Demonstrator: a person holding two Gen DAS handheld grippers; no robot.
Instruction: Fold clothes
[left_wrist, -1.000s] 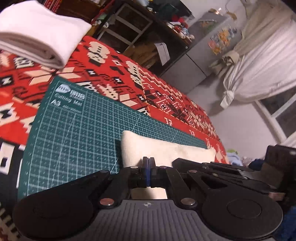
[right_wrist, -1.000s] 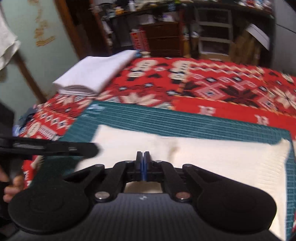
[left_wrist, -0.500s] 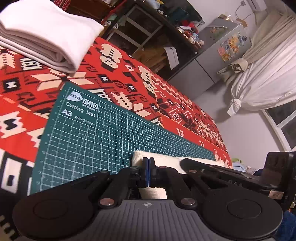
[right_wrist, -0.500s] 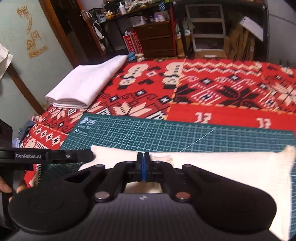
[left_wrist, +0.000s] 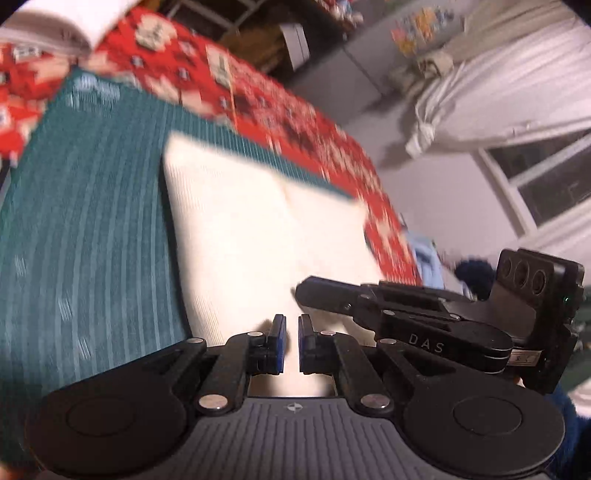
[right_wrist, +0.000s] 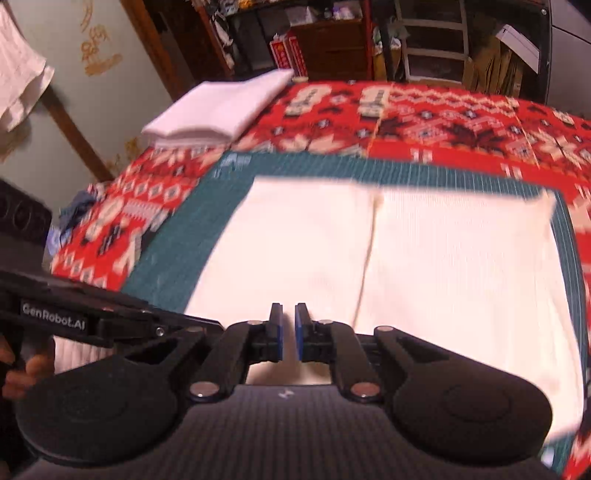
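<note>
A cream ribbed garment (right_wrist: 424, 266) lies flat on the green cutting mat (right_wrist: 177, 251), with a crease running down its middle. My right gripper (right_wrist: 289, 318) hovers over its near edge, open by a narrow gap and holding nothing. My left gripper (left_wrist: 291, 322) is also open by a small gap above the same garment (left_wrist: 251, 229), near its front left part. Each gripper shows in the other's view: the right gripper (left_wrist: 406, 314) from the left wrist and the left gripper (right_wrist: 92, 319) from the right wrist. Both views are blurred by motion.
A folded white stack (right_wrist: 221, 107) rests on the red patterned blanket (right_wrist: 461, 118) beyond the mat's far left corner. A hand (right_wrist: 22, 369) grips the left tool. Shelves and boxes stand behind the bed; a curtain (left_wrist: 498, 85) and a window are on the right.
Both grippers went from shut to slightly open and let go of the cream garment. They have lifted, and far more of the flat garment now shows on the mat.
</note>
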